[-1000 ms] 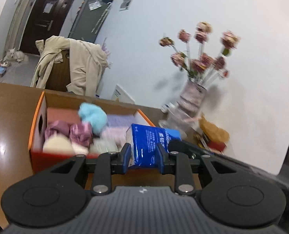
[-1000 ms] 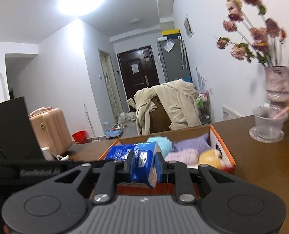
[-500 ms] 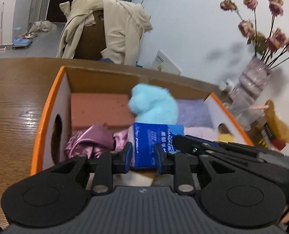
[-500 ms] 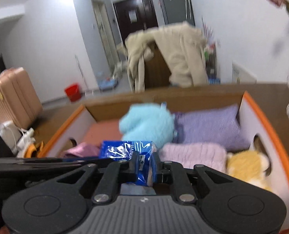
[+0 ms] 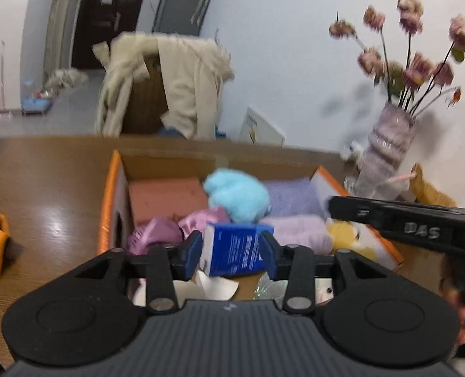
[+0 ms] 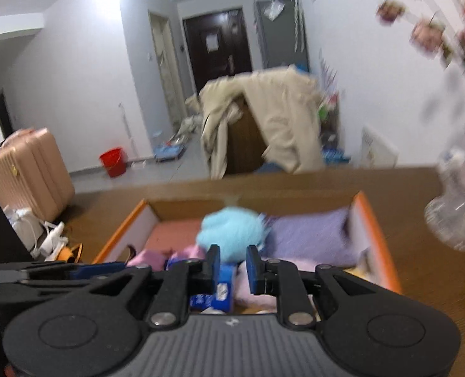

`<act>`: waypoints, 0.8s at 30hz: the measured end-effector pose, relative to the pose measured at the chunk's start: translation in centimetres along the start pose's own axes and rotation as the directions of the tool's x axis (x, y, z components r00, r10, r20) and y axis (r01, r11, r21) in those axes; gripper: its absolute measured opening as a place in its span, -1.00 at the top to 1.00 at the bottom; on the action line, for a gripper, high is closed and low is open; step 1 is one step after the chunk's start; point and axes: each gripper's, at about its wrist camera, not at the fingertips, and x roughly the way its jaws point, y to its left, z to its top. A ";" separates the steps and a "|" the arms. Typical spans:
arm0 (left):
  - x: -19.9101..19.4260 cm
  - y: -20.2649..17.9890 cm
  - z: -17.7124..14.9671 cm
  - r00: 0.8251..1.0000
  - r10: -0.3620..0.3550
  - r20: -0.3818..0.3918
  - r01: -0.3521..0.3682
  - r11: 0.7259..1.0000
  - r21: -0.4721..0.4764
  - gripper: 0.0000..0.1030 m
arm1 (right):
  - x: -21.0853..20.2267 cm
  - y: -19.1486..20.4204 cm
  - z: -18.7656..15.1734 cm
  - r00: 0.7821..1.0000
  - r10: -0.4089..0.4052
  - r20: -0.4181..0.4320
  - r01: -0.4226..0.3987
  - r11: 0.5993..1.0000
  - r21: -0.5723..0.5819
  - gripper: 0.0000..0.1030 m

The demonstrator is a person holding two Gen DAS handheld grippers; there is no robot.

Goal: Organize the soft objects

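Blue tissue pack (image 5: 234, 248) over the box (image 5: 106, 201) looks light and squashy, best pinched across its short ends; left gripper (image 5: 231, 253) fingers just opened and clear of it, right gripper (image 6: 232, 264) narrow, holding nothing.

Both fisheye views are evenly lit by soft indoor light and smeared by motion blur. The flowers (image 5: 411, 59) cast faint grey shadows on the white wall behind them. Left of the orange box (image 5: 106, 207), the wooden table (image 5: 44, 188) carries pale glare patches. Black vignetting rounds every corner, and straight lines bow near the edges.
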 end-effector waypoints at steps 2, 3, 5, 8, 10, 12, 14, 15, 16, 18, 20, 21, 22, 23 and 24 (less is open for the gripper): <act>-2.1 -0.7 0.2 0.999 0.032 0.042 -0.033 0.999 0.015 0.00 | -2.7 -0.3 0.4 0.999 -0.036 0.040 0.037 0.999 -0.007 0.53; -3.4 -1.3 0.0 0.996 0.052 0.071 -0.055 0.998 0.038 -0.07 | -4.0 -0.5 0.4 0.997 -0.055 0.059 0.055 0.998 -0.013 0.47; -5.4 -2.0 -0.7 0.990 0.066 0.123 -0.075 0.995 0.072 -0.18 | -6.3 -0.6 -0.1 0.992 -0.091 0.083 0.094 0.995 -0.028 0.44; -8.0 -2.6 -2.2 0.980 0.061 0.189 -0.079 0.993 0.092 -0.25 | -8.9 -0.5 -1.7 0.986 -0.131 0.106 0.137 0.989 -0.052 0.35; -9.5 -3.0 -3.5 0.961 0.059 0.269 -0.090 0.990 0.105 -0.71 | -10.4 0.1 -3.3 0.974 -0.143 0.175 0.158 0.984 -0.077 -0.23; -11.0 -3.5 -5.7 0.915 0.097 0.391 -0.151 0.982 0.109 -0.96 | -11.9 0.8 -5.9 0.939 -0.149 0.311 0.184 0.979 -0.086 -0.82; -11.9 -3.7 -7.9 0.888 0.104 0.448 -0.183 0.974 0.136 -0.98 | -13.0 1.3 -8.8 0.897 -0.160 0.413 0.211 0.974 -0.081 -0.95; -12.2 -3.7 -8.8 0.892 0.102 0.441 -0.186 0.971 0.152 -0.98 | -13.3 1.5 -9.8 0.889 -0.171 0.424 0.224 0.971 -0.078 -0.95; -12.6 -3.6 -9.6 0.896 0.100 0.433 -0.184 0.970 0.158 -0.98 | -13.6 1.5 -10.9 0.890 -0.176 0.420 0.227 0.971 -0.074 -0.95; -13.3 -3.4 -10.9 0.900 0.091 0.426 -0.174 0.972 0.159 -0.99 | -14.0 1.6 -12.4 0.900 -0.178 0.398 0.216 0.975 -0.053 -0.95; -14.3 -3.3 -11.9 0.899 0.097 0.428 -0.179 0.972 0.155 -1.00 | -14.2 2.0 -13.3 0.908 -0.179 0.380 0.211 0.977 -0.044 -0.95; -15.0 -3.2 -12.4 0.894 0.106 0.435 -0.188 0.971 0.150 -1.00 | -14.5 2.3 -13.7 0.906 -0.185 0.380 0.217 0.975 -0.042 -0.95; -15.8 -3.2 -13.0 0.888 0.113 0.446 -0.195 0.970 0.143 -1.00 | -15.1 2.7 -14.0 0.902 -0.188 0.388 0.222 0.974 -0.044 -0.95; -16.7 -3.2 -13.7 0.882 0.119 0.456 -0.202 0.970 0.137 -1.00 | -15.8 3.1 -14.3 0.898 -0.190 0.398 0.226 0.973 -0.045 -0.95; -17.6 -3.2 -14.6 0.879 0.125 0.460 -0.207 0.969 0.132 -1.00 | -16.6 3.4 -14.7 0.894 -0.190 0.406 0.227 0.973 -0.043 -0.96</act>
